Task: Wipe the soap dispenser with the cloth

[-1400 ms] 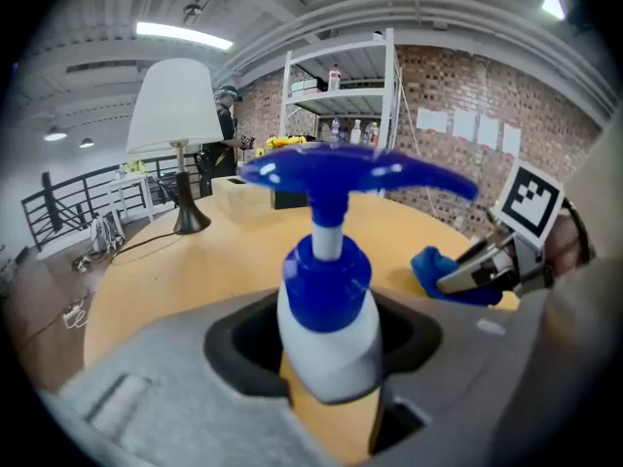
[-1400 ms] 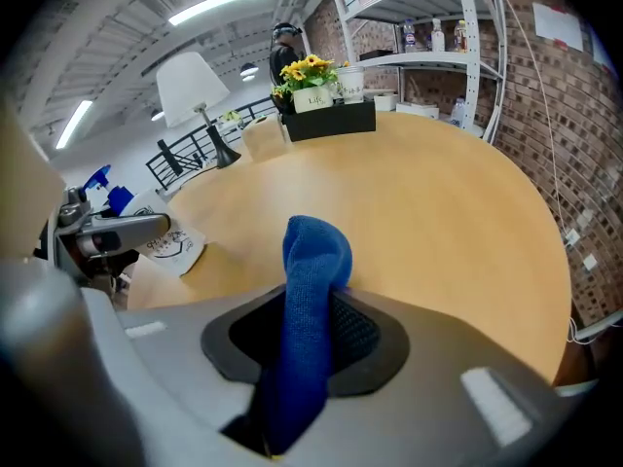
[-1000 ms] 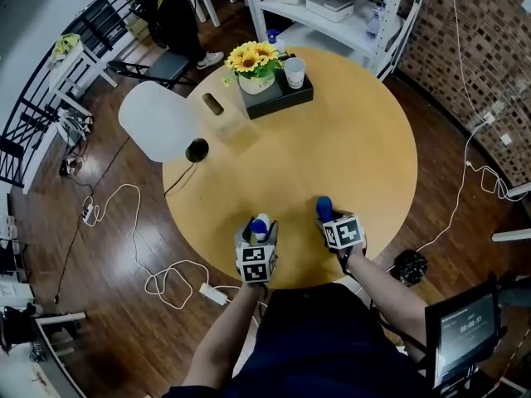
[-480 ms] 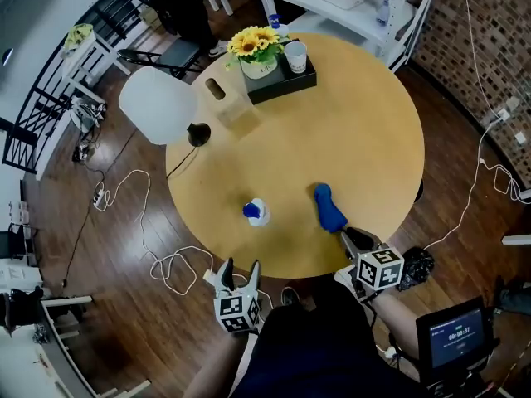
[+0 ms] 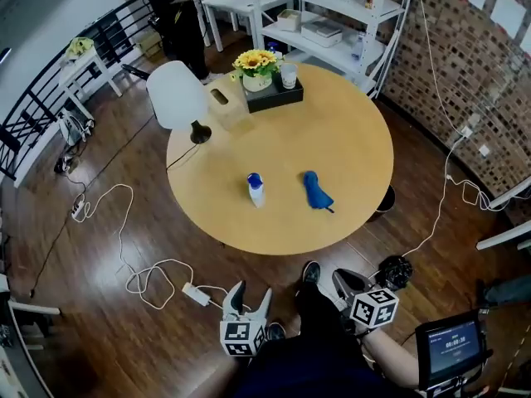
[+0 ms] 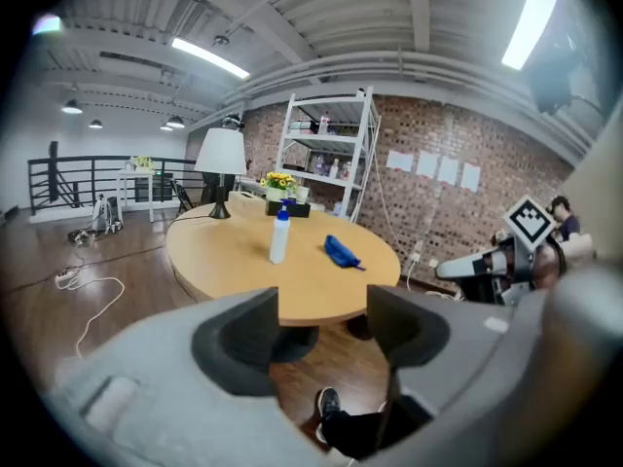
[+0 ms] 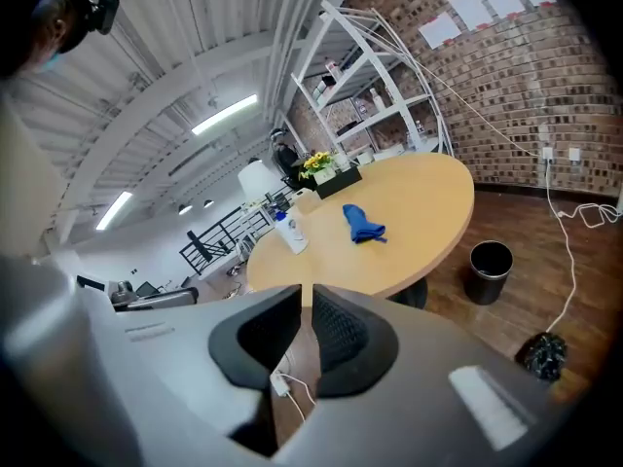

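The soap dispenser (image 5: 255,189), white with a blue top, stands upright on the round wooden table (image 5: 348,139). The blue cloth (image 5: 315,191) lies crumpled to its right. Both grippers are off the table, low over the floor near the person's legs. The left gripper (image 5: 251,291) is open; its jaws have just been closing a little, with nothing between them. The right gripper (image 5: 340,279) is shut; its jaws have just been closing on nothing. The left gripper view shows the dispenser (image 6: 280,236) and cloth (image 6: 341,251) far beyond its gripper (image 6: 321,329). The right gripper view shows its gripper (image 7: 307,324) and the cloth (image 7: 363,224).
A white-shaded lamp (image 5: 176,94), a black tray with sunflowers and a cup (image 5: 270,91) and a small box (image 5: 222,104) stand at the table's far side. White shelves (image 5: 323,23) are behind. A black bin (image 7: 489,269), cables and a power strip (image 5: 195,293) are on the floor.
Both grippers let go, the left of the dispenser and the right of the cloth, and drew back off the table towards the person. The right jaws have closed.
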The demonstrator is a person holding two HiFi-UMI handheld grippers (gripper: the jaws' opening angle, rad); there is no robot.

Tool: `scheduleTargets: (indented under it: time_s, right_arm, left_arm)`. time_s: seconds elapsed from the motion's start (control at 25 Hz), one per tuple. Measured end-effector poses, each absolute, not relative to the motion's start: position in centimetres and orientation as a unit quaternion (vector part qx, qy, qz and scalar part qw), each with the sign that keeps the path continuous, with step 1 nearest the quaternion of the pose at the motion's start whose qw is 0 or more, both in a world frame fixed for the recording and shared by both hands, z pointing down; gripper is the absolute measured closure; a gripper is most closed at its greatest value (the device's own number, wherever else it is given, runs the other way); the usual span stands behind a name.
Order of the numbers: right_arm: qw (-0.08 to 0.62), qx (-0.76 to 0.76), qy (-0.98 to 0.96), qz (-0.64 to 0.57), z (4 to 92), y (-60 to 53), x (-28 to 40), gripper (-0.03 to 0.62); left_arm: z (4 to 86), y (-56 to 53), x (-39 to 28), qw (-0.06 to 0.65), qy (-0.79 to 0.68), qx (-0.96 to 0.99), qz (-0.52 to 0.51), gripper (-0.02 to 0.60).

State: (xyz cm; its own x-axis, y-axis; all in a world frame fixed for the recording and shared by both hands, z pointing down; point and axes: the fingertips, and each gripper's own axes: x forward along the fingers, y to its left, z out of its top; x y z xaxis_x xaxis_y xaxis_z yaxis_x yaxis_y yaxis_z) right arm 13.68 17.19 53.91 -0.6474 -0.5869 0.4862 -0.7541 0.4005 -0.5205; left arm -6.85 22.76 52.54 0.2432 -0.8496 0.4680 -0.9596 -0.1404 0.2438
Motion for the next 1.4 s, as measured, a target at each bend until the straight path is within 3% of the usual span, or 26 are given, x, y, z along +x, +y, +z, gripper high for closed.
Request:
scheduleTargets:
  time_s: [0.32,0.56,0.84,1.4]
  right_arm:
    - [0.085,0.399,-0.845,0.347,49.1,27.9,12.0,0.566]
    - [0.073,0.364,-0.884,0.285,44.9,29.5,10.3,0.568]
    - [0.078,0.317,-0.923,0.205,40.5,30.2,10.1,0.568]
    - [0.062,0.322,-0.923,0.202,40.4,30.3,14.1,0.569]
  left_arm:
    - [50.1,33.4,-8.3,0.287,-0.610,0.737,0.054,0.331]
    - [45.8,34.4,-8.3,0.245,-0.619,0.746,0.026,0.353]
    - [43.5,33.8,-2.1,0.249,-0.592,0.766,0.006,0.379]
    - [43.0,33.5,3.1,0.245,-0.557,0.793,0.019,0.381]
